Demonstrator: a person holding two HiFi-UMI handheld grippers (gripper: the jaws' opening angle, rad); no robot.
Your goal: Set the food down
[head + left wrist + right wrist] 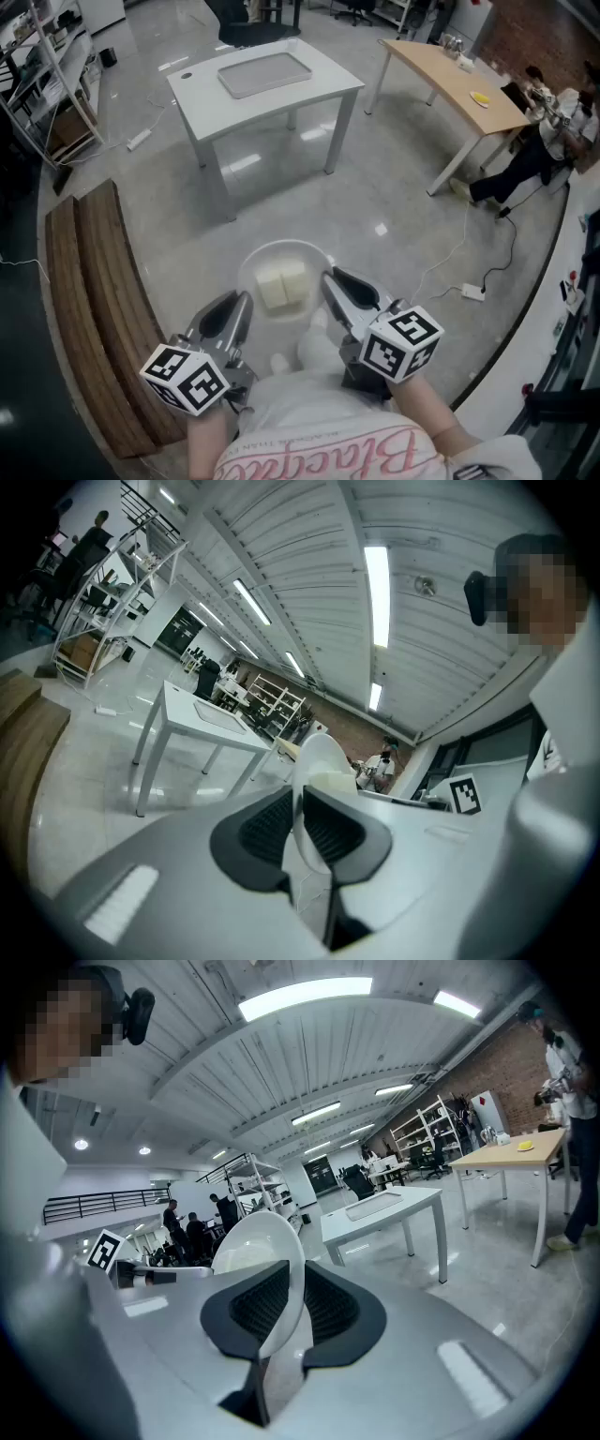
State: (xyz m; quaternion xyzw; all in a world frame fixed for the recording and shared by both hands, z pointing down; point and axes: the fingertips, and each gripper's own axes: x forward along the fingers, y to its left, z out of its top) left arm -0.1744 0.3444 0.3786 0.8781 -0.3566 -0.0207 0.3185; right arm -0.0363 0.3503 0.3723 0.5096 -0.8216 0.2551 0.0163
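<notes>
A white plate (266, 257) with pale blocks of food (282, 284) hangs over the floor in front of me. My left gripper (247, 306) is shut on the plate's left rim, my right gripper (327, 279) on its right rim. The left gripper view shows the plate (317, 757) edge-on between the dark pads (267, 828). In the right gripper view the plate (255, 1241) rises between the ribbed pads (328, 1305), which press on its rim. A white table (272, 98) with a grey tray (264, 73) stands ahead, across open floor.
A wooden bench (98, 300) runs along the left. A wooden desk (459, 80) stands at the far right with a person (553, 122) beside it. A power strip and cable (472, 291) lie on the floor to the right. Shelving (47, 84) fills the far left.
</notes>
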